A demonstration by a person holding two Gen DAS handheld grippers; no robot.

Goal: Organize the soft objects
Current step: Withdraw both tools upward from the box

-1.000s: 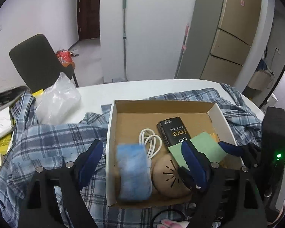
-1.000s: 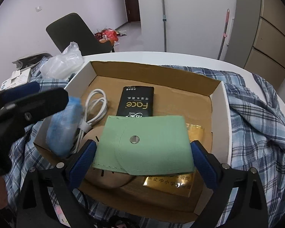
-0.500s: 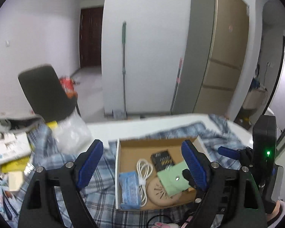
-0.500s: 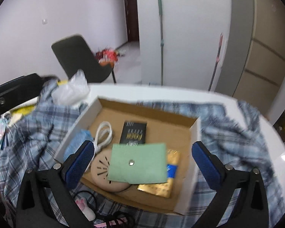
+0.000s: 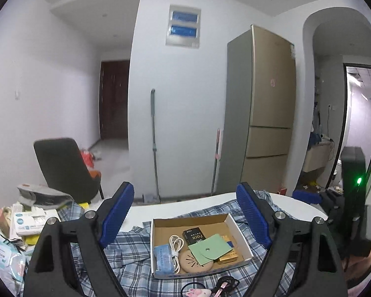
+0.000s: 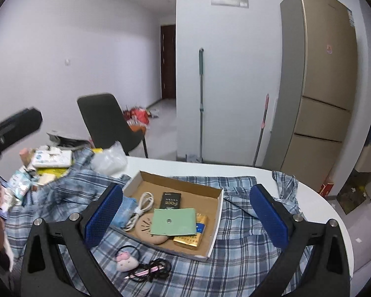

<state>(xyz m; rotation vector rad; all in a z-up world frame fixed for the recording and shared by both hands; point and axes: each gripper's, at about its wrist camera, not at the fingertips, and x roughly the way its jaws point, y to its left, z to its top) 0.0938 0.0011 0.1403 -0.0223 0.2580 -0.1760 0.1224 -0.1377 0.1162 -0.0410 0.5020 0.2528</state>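
A shallow cardboard box (image 5: 240, 235) (image 6: 217, 212) lies on a blue plaid shirt (image 5: 126, 255) (image 6: 247, 255) spread over the white table (image 6: 185, 168). Inside lie a green snap pouch (image 5: 210, 247) (image 6: 174, 222), a blue soft pack (image 5: 163, 258) (image 6: 123, 210), a white cable (image 5: 175, 245) (image 6: 141, 206), a black carton (image 5: 194, 236) and a round beige disc (image 6: 146, 230). My left gripper (image 5: 184, 193) hovers well above and behind the box, its jaws opening with nothing between them. My right gripper (image 6: 185, 193) is open and empty, also raised clear of the box.
A pink plush hair tie (image 6: 126, 261) and a black cord (image 6: 155, 269) lie on the shirt in front of the box. Tissue packs and boxes (image 5: 24, 220) (image 6: 52, 158) pile up at the left with a clear plastic bag (image 6: 108, 159). A dark chair (image 6: 106, 121) stands behind the table.
Both grippers have pulled up and back from the box, so it looks small and far below. The green pouch, earlier between the right jaws, lies in the box.
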